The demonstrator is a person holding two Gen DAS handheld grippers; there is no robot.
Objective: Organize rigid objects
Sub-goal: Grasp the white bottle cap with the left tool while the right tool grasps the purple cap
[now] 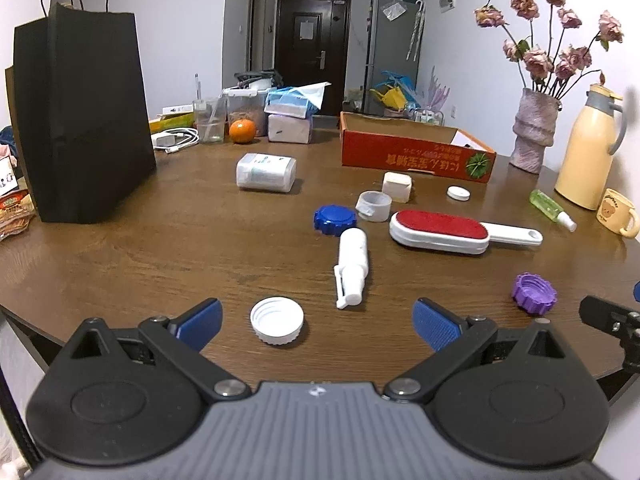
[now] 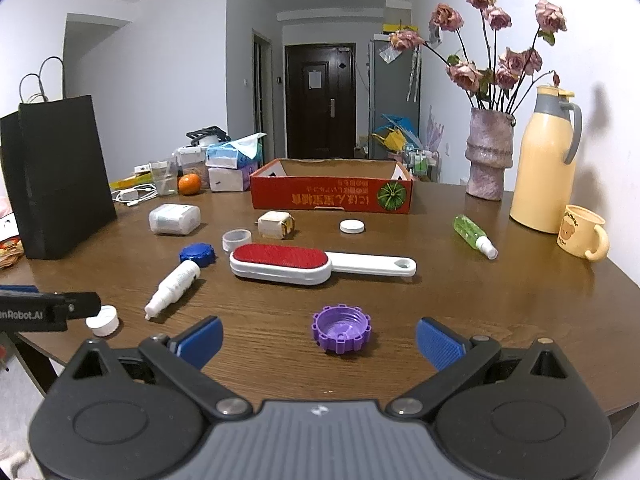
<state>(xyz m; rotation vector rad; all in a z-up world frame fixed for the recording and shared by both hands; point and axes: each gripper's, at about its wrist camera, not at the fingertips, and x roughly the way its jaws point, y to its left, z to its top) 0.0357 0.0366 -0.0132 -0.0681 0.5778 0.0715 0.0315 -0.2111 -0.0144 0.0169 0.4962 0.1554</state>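
— Looking along my left gripper [image 1: 318, 326] first: its blue pads are spread wide and hold nothing. A white ribbed plastic cap [image 1: 277, 320] lies open side up on the brown wooden table [image 1: 120, 256], between the fingers and nearer the left pad [image 1: 200, 324].

— And beyond it?

— A white spray bottle [image 1: 351, 266] lies on its side just past the cap, then a blue notched lid [image 1: 334, 220], a short grey plastic ring [image 1: 374, 206] and a red-faced white lint brush [image 1: 440, 232]. The red cardboard box [image 1: 416, 152] stands open at the far side; I judge that is where these go.

— Now the other view?

— My right gripper [image 2: 319, 340] is also spread and empty. A purple notched plastic lid [image 2: 341, 330] sits open side up between its fingers, touching neither pad. The lint brush [image 2: 282, 265] lies behind it, and a green clear bottle [image 2: 474, 235] lies to the right, near a yellow bear mug [image 2: 580, 236].

— What could go wrong?

— Both caps are low and flat, so a pinch taken too high could slip off the rim and flick the cap across the table. The white cap is off-centre, so the left pad may push it before the right one meets it. My left gripper's tip [image 2: 80, 306] also hangs close to the right one's side, so they could knock if both go in together.
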